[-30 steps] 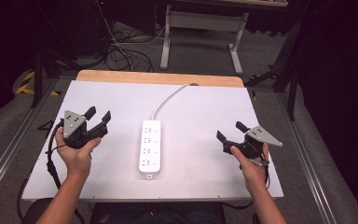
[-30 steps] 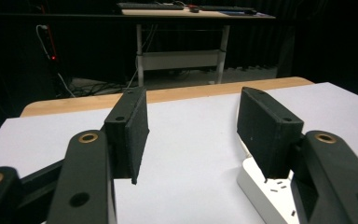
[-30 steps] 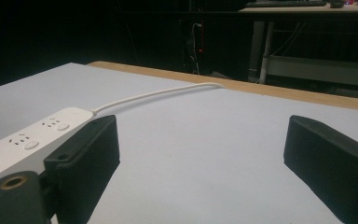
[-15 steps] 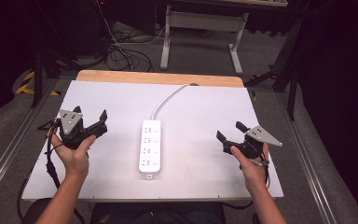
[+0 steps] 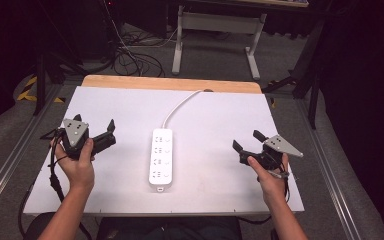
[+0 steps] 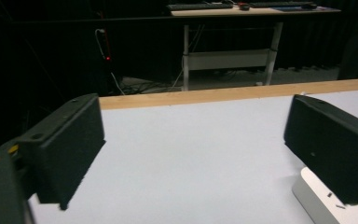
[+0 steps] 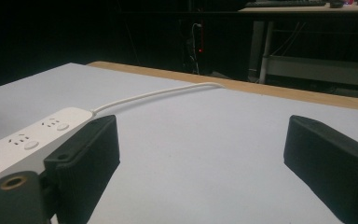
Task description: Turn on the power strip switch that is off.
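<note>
Since the earlier frames the left gripper point(image 5: 101, 134) has drifted outward and a little toward the far side of the table point(image 5: 220, 115), turning so that its jaws now point right, toward the power strip point(image 5: 161, 157); a second ago it sat nearer the strip with its jaws angled to the far side. The right gripper point(image 5: 246, 140) has kept its place near the right edge, and the strip has not moved. Both pairs of jaws stand spread wide with nothing between them: in the left gripper view bare white tabletop fills the gap between the two blocky black jaws of the left gripper point(image 6: 193, 158), and the same is true of the right gripper point(image 7: 200, 154) in its own view. The power strip lies flat in the middle of the table, between the two grippers and apart from both, its long side running near to far. It is a smooth white plastic bar with rounded corners and a row of socket groups with small round buttons along its top, and its thin white cord point(image 5: 180, 106) curves away to the far wooden edge. The tabletop is a matte white sheet with a strip of pale bare wood point(image 5: 170, 83) along its far side. The jaws are matte black, rectangular and thick, with small screw holes in them. Each gripper carries a flat grey three-cornered plate on top, and each is held in a hand, the left hand point(image 5: 77, 162) and the right hand point(image 5: 270, 177), with black cable trailing toward the near edge.
</note>
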Demonstrator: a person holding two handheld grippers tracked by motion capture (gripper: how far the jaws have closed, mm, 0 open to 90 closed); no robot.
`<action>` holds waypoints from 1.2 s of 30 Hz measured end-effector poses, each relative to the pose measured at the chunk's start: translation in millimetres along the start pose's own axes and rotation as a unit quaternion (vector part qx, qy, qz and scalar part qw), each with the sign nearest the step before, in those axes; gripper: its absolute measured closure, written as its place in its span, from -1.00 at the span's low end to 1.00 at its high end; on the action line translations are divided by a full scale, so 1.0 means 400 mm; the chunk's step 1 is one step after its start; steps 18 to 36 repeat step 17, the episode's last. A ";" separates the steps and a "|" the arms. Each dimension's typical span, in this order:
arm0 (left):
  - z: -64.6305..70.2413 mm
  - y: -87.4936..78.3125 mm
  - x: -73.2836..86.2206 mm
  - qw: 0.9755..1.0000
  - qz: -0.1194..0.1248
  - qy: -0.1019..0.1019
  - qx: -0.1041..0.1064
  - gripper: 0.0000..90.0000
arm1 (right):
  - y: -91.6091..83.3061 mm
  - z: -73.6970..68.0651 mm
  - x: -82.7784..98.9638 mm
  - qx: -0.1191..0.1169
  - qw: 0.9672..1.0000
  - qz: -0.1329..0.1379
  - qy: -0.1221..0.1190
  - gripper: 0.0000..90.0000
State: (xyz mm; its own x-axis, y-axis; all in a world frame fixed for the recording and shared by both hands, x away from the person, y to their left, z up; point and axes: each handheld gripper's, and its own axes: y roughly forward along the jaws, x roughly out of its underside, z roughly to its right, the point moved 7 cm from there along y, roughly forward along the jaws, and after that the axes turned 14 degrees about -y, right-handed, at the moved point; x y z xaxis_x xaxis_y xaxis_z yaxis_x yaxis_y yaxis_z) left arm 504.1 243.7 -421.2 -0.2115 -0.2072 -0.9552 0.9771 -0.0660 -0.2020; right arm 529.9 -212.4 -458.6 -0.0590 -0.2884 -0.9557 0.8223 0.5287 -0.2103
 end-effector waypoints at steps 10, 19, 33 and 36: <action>-0.006 0.002 0.002 1.000 0.000 -0.011 0.000 -0.86 | 0.002 0.000 0.001 0.000 1.000 0.000 0.000 -0.75; -0.018 0.001 0.003 1.000 0.000 -0.023 -0.004 -0.86 | 0.007 -0.001 0.000 -0.002 1.000 0.000 -0.001 -0.75; -0.018 0.001 0.003 1.000 0.000 -0.023 -0.004 -0.86 | 0.007 -0.001 0.000 -0.002 1.000 0.000 -0.001 -0.75; -0.018 0.001 0.003 1.000 0.000 -0.023 -0.004 -0.86 | 0.007 -0.001 0.000 -0.002 1.000 0.000 -0.001 -0.75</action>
